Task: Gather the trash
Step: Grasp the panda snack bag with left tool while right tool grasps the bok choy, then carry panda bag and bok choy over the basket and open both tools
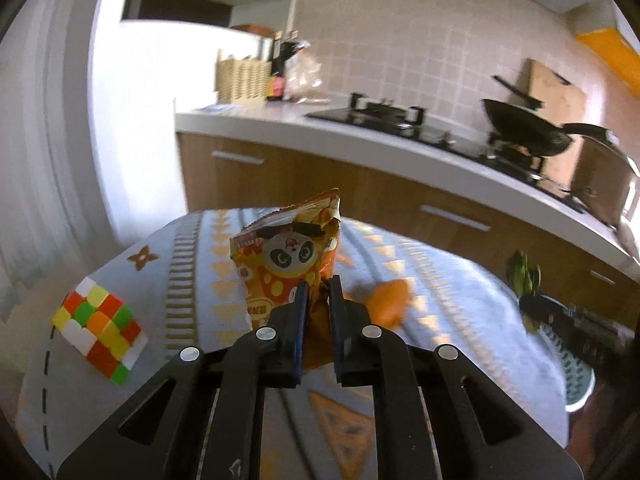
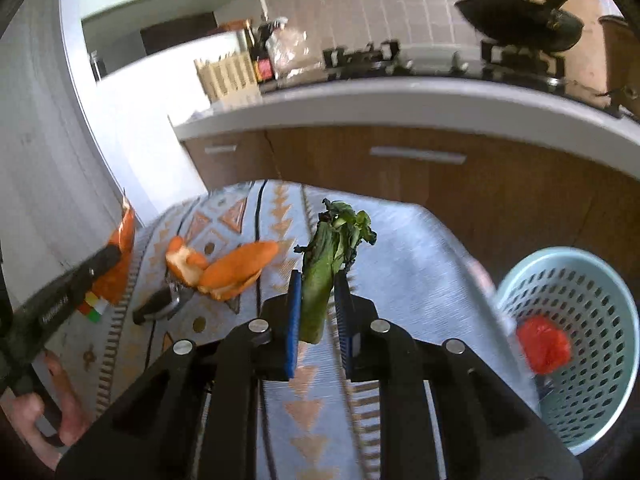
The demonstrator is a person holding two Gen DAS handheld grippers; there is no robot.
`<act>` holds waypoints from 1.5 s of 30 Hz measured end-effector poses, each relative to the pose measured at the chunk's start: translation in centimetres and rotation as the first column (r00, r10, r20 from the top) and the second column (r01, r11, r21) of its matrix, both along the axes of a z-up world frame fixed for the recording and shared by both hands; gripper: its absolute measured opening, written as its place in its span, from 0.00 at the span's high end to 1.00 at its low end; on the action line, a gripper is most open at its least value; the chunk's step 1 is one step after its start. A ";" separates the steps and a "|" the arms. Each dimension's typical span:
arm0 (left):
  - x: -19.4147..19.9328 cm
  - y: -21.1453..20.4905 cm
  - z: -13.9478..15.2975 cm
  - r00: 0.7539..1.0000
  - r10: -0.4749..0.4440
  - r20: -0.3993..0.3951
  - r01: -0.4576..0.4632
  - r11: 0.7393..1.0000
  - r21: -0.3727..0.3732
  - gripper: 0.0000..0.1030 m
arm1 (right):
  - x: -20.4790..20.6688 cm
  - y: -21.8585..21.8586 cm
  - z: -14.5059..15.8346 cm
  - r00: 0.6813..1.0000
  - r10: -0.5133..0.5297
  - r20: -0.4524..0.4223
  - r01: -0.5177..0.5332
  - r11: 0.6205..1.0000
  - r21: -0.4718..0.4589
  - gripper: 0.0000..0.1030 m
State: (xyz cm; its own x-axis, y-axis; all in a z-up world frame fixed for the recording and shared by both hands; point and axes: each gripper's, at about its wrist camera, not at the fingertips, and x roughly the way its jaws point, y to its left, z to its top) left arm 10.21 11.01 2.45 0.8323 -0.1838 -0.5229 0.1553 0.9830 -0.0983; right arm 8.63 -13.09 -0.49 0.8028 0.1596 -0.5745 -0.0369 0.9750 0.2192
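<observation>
Teal basket [image 2: 580, 300] holding red wad [image 2: 543, 345], left gripper [image 1: 318, 292] clamping snack bag [image 1: 288, 256], right gripper [image 2: 318, 288] clamping wilted greens [image 2: 332, 256]

A kitchen is shown, walled in pale square tiles [image 1: 420, 40]. A white worktop [image 2: 400, 100] is carried on brown wooden cabinets [image 1: 320, 184]. Strong daylight is admitted at the left. A patterned blue tablecloth [image 2: 400, 240] is spread in front.

Orange panda-printed snack bag [image 1: 288, 256], green wilted vegetable [image 2: 328, 268], pale-blue basket [image 2: 580, 320].
</observation>
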 end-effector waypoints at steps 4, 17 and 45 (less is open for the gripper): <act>-2.1 -2.8 1.6 0.997 -0.075 0.031 0.075 0.997 -0.012 0.92 | -2.2 -2.8 2.5 0.998 -0.031 0.049 0.031 1.000 0.003 0.87; -6.7 -16.6 4.0 0.943 -0.323 0.079 0.322 0.946 0.016 0.92 | -9.0 -12.4 4.9 0.977 -0.204 0.067 0.208 0.976 -0.059 0.87; -5.6 -31.8 -5.4 0.825 -0.522 -0.218 0.542 0.840 0.040 0.90 | -10.6 -24.0 -6.3 0.900 -0.350 -0.260 0.371 0.928 0.034 0.86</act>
